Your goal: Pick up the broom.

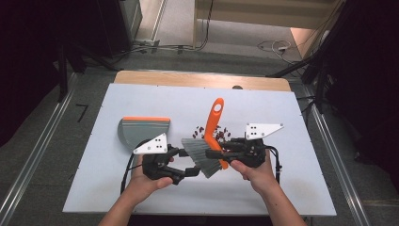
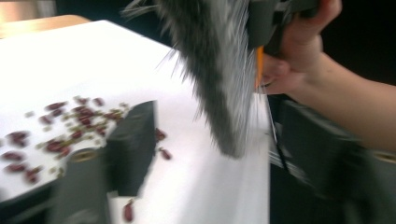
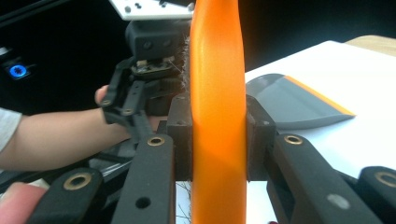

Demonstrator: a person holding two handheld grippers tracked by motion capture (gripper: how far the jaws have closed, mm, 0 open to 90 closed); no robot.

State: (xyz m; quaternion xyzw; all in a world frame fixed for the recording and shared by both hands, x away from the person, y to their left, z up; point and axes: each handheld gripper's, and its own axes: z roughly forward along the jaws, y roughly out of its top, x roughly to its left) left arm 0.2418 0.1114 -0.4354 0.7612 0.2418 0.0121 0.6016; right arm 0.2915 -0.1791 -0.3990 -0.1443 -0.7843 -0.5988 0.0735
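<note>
The desk point(image 1: 141, 197) carried a dustpan point(image 1: 143, 131) left of the brush point(image 1: 212, 136). The right tool point(image 1: 217, 153) clamped the brush's handle; the left tool point(image 1: 194, 172), seemingly parted, sat by its bristles, beans point(image 1: 200, 132) beside.

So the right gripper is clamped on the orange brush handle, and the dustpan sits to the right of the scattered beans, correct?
Not quite. The right gripper is clamped on the orange brush handle, but the dustpan sits to the left of the scattered beans, as the high view shows.
</note>
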